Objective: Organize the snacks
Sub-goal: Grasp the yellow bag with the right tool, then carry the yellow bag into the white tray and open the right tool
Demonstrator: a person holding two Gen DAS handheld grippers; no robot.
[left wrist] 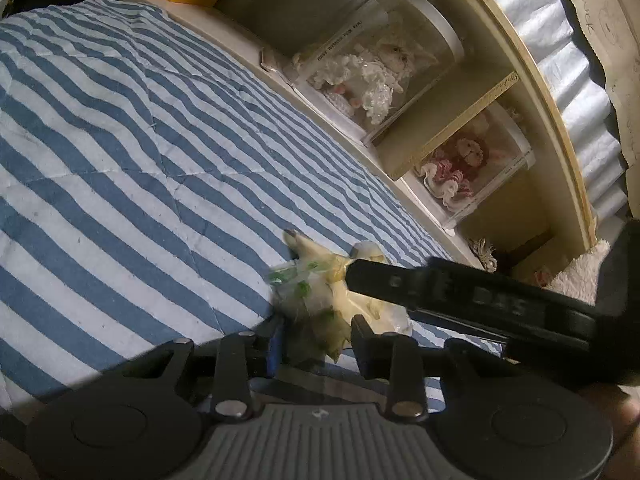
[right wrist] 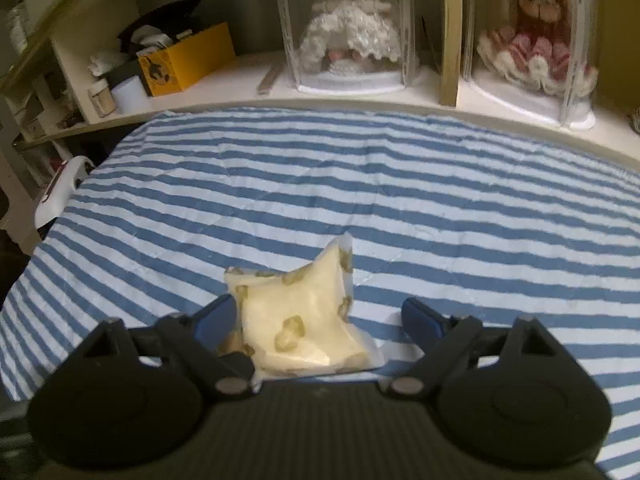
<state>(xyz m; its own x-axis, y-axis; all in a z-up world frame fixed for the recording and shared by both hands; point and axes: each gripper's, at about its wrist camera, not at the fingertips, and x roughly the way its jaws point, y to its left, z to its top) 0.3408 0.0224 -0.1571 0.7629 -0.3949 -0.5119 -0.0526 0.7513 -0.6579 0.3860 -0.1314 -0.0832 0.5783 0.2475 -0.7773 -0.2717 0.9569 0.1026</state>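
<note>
In the left wrist view a clear snack bag with green pieces (left wrist: 304,292) sits between the fingers of my left gripper (left wrist: 318,338), which is closed in on it just above the striped cloth (left wrist: 132,152). Cream packets (left wrist: 360,304) bunch up against that bag. One black finger (left wrist: 380,280) of the right gripper reaches in from the right and touches them. In the right wrist view my right gripper (right wrist: 318,318) is wide open around a cream packet with olive prints (right wrist: 304,320), which leans on its left finger. The left gripper is not seen there.
The blue-and-white striped cloth (right wrist: 440,208) covers the surface. Behind it a cream shelf unit (right wrist: 360,96) holds two dolls in clear cases (right wrist: 352,32) (right wrist: 536,40), a yellow box (right wrist: 188,60) and small jars (right wrist: 100,96). A white object (right wrist: 60,188) lies off the cloth's left edge.
</note>
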